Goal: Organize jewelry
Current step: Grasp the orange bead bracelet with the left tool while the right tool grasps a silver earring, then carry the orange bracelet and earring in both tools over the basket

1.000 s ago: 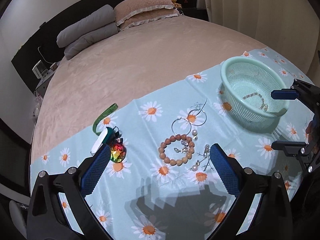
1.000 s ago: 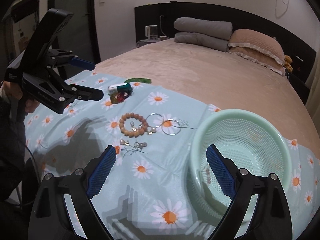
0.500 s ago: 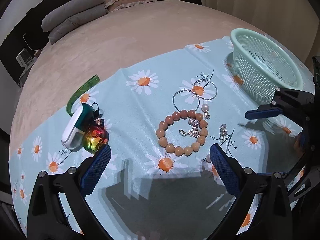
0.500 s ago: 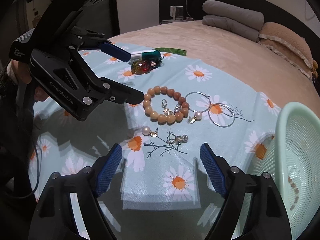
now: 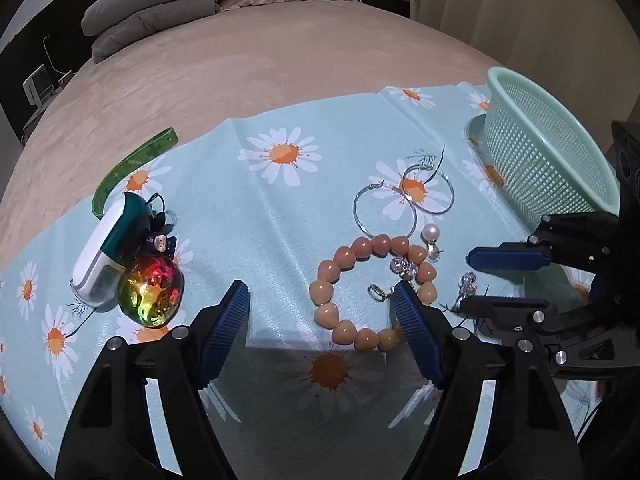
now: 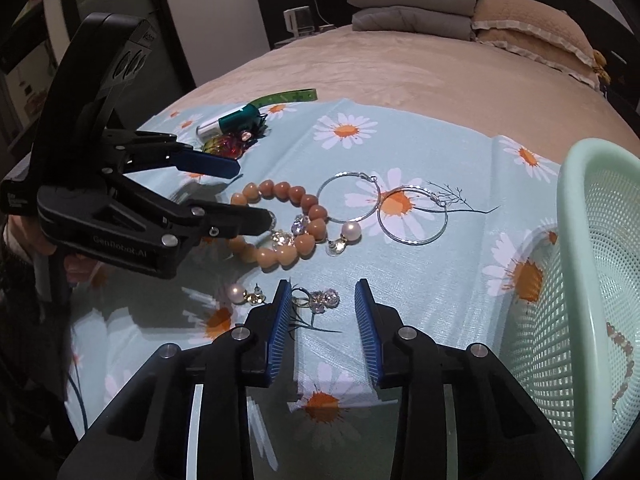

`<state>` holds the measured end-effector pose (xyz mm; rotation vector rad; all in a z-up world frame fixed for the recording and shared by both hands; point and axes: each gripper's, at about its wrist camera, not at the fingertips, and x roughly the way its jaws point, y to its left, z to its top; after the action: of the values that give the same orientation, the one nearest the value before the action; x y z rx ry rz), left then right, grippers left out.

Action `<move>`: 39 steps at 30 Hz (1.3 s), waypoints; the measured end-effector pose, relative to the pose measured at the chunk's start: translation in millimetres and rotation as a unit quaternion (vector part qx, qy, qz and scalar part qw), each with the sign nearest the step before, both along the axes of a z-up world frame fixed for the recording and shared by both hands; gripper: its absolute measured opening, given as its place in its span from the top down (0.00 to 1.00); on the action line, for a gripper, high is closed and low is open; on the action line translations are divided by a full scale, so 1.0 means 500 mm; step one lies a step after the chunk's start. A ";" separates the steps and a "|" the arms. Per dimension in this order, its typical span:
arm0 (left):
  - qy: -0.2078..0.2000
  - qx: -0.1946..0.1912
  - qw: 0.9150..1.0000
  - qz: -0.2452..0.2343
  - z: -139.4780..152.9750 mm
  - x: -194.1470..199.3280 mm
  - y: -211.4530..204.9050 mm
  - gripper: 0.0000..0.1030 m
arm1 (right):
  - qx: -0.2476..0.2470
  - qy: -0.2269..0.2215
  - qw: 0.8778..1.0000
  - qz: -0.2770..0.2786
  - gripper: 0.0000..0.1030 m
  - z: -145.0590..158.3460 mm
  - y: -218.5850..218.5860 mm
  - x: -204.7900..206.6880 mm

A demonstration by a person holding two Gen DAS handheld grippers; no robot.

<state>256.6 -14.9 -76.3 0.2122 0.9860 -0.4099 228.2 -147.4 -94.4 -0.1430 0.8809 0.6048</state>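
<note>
A peach bead bracelet [image 5: 372, 288] [image 6: 276, 224] lies on the daisy cloth. My left gripper [image 5: 322, 300] [image 6: 248, 192] is open around its near side, low over the cloth. Two silver hoop earrings [image 5: 404, 204] [image 6: 384, 212] lie beyond it, with pearl earrings [image 5: 431, 234] [image 6: 351, 231] beside. My right gripper [image 6: 323, 298] [image 5: 468, 280] is open, narrowed around a crystal earring [image 6: 322, 299]. A mint basket [image 5: 548, 152] [image 6: 592, 280] at the right holds a chain [image 6: 622, 360].
A rainbow heart charm [image 5: 151, 294], a white and teal case [image 5: 110, 248] and a green strap [image 5: 132, 166] lie at the cloth's left. The beige bed [image 5: 260, 52] with pillows [image 5: 152, 20] stretches behind.
Both grippers have moved down and closer to the jewelry. The left now straddles the bead bracelet. The right has narrowed its jaws over the crystal earring.
</note>
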 end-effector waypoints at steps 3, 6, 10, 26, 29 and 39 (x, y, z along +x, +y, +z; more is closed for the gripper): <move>-0.001 0.015 1.000 -0.001 -0.018 -0.007 -0.004 0.30 | -0.034 -0.012 0.999 -0.005 0.72 -0.009 0.019 -0.002; 0.001 0.008 1.000 0.005 -0.017 -0.008 0.001 0.42 | -0.052 -0.017 0.998 -0.014 0.85 -0.010 0.020 -0.004; 0.001 0.018 1.000 -0.006 -0.014 -0.028 0.003 0.84 | -0.068 -0.021 0.997 -0.012 0.86 -0.012 0.018 -0.017; 0.018 0.037 0.998 0.040 0.010 -0.173 0.085 0.88 | -0.064 -0.001 0.998 -0.020 0.86 0.004 -0.048 -0.103; 0.012 0.051 0.998 0.047 0.034 -0.195 0.093 0.88 | -0.054 -0.007 0.998 -0.013 0.86 0.026 -0.057 -0.121; -0.054 0.058 0.996 0.046 0.175 -0.246 0.074 0.88 | -0.041 -0.055 0.998 -0.003 0.86 0.121 -0.089 -0.172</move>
<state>133.7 21.9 11.0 0.2895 0.9097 -0.2545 142.2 -191.9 -33.7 -0.2453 0.7994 0.5505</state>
